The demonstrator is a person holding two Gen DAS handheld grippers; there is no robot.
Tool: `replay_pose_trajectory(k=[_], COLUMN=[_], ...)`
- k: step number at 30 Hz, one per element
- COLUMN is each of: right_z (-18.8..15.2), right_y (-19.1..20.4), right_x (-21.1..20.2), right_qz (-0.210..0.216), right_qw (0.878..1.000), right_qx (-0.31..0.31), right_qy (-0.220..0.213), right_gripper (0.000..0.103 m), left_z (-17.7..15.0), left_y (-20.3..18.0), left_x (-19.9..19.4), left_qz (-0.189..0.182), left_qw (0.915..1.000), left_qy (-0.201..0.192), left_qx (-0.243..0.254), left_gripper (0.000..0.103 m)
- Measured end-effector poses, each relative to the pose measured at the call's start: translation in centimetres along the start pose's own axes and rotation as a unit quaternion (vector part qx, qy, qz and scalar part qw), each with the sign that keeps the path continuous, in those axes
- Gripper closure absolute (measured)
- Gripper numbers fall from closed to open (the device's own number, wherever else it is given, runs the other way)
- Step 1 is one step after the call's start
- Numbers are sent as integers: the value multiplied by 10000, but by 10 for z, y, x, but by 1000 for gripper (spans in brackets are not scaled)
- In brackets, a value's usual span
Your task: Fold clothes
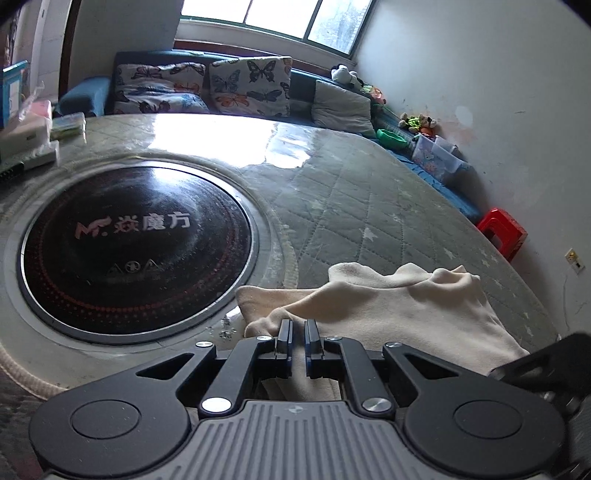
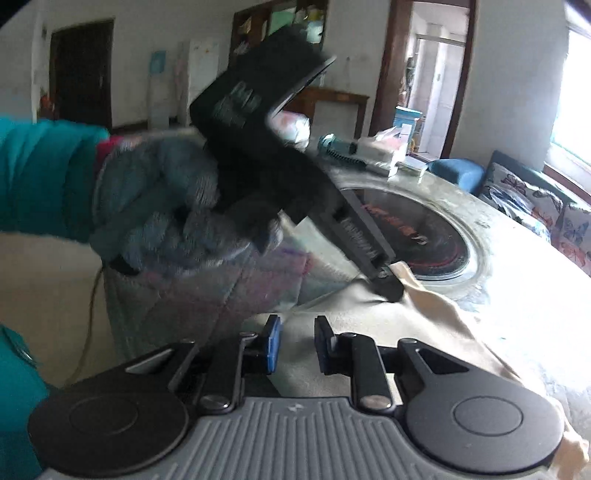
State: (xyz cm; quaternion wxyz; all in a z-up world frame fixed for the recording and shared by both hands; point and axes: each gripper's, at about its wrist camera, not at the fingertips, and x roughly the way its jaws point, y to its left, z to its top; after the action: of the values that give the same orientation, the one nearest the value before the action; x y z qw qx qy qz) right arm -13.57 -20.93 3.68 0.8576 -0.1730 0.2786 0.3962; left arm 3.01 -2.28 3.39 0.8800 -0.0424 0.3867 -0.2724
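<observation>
While daylight is pouring through the window (image 1: 280, 18) at the far side of the room, a round worktop (image 1: 369, 206) covered in grey quilted fabric under a glossy clear sheet is filling both views. A black circular heating plate (image 1: 136, 243) is sitting sunk in its middle, showing a pale "M" logo followed by Chinese characters. Butterfly-print cushions (image 1: 247, 86) are leaning along a blue sofa (image 1: 88, 96) behind, and a red stool (image 1: 502, 230) is standing by the white wall.

A cream garment (image 1: 388, 306) is lying rumpled on the near part of the worktop, just beside the plate's rim, its long axis running roughly left to right in the left wrist view, with one end reaching toward the plate.

The left gripper (image 1: 298, 334) is pinching a fold of the cloth, its fingers (image 1: 284, 332) nearly pressed together; the right wrist view is showing it held by a grey-gloved hand (image 2: 166, 206) with a teal sleeve (image 2: 40, 177). The right gripper (image 2: 297, 341) is hovering over the cloth with its fingers (image 2: 273, 341) spread apart, holding nothing.
</observation>
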Motion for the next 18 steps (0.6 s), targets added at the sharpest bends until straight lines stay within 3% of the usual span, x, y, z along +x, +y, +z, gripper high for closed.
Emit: replay_pose_trajectory(k=[2,6,9,15,18], right_z=[-1,-14,-29,-59,-69], right_y=[-11,-46,-77,-131,-146], right_x=[-14,-38,-46,-49,-57], right_qz=[-82,-689,-1225,-2095,-2297], right_qw=[9995,9920,9794,9465,9336], right_qx=[306,1050,1606,2451,2748], right_qy=[-89,-113,-58,136,68], right_gripper=[83,83,83,83,87], left_z=[0,-2,-4,-10,-10], left_y=[-6,-23,-36,-39,-37], left_x=[-4,-5,-7,6,5], left_qz=[-6,-178,-307,-207,-222], left_qw=[9999,9993,9983,9986,9988], left_qy=[-66,-133,-184,-7,2], left_qx=[82,299,461,492,425], left_gripper=[95,95,95,95,95])
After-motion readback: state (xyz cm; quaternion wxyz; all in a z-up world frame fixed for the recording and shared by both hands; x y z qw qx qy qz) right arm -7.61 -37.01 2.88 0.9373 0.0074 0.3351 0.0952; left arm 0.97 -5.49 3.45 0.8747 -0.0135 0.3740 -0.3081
